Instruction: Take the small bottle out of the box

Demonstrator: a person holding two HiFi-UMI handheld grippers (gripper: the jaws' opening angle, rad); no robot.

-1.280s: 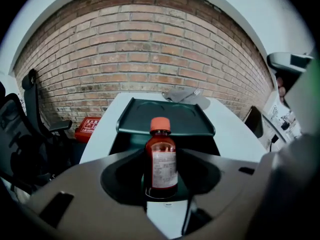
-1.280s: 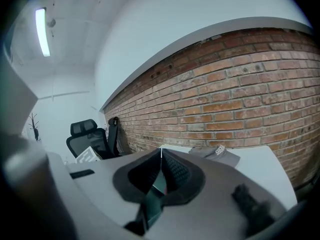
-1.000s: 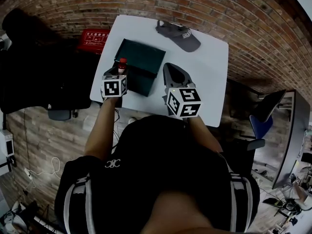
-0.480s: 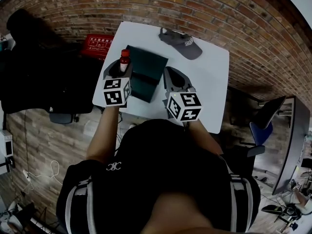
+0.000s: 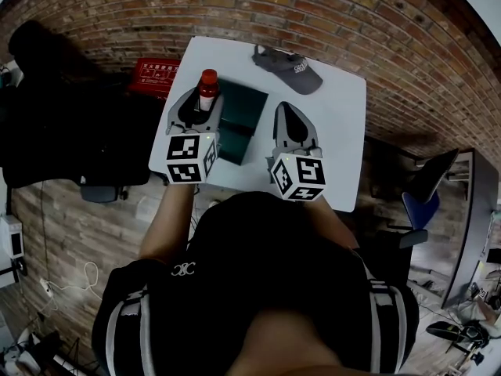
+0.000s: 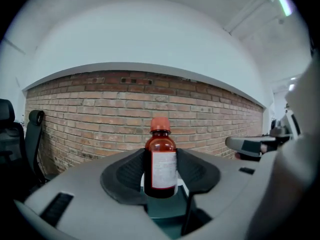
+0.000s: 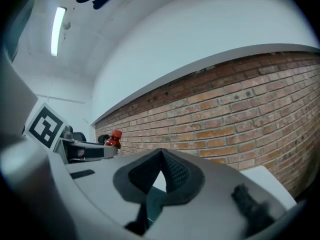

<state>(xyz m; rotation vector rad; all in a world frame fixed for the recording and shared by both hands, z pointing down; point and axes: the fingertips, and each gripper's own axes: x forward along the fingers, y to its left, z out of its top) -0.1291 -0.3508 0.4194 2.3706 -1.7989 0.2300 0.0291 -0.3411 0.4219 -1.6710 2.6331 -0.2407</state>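
Observation:
A small amber bottle (image 5: 207, 90) with a red cap and white label (image 6: 161, 160) stands upright between the jaws of my left gripper (image 5: 203, 100), which is shut on its body (image 6: 161, 176). It hangs in the air above the left end of the dark green box (image 5: 237, 121) on the white table (image 5: 337, 116). My right gripper (image 5: 289, 110) is lifted to the right of the box, jaws shut with nothing between them (image 7: 160, 152). The right gripper view also catches the bottle (image 7: 114, 137) off to the left.
A grey cap (image 5: 288, 63) lies at the table's far side, beyond the right gripper. A red box (image 5: 153, 77) sits on the floor left of the table. Brick wall (image 6: 100, 109) stands behind. A dark chair (image 5: 427, 186) is on the right.
The left gripper has risen with the bottle, lifting it out of the box. The right gripper has also come up and shifted slightly right, away from the box.

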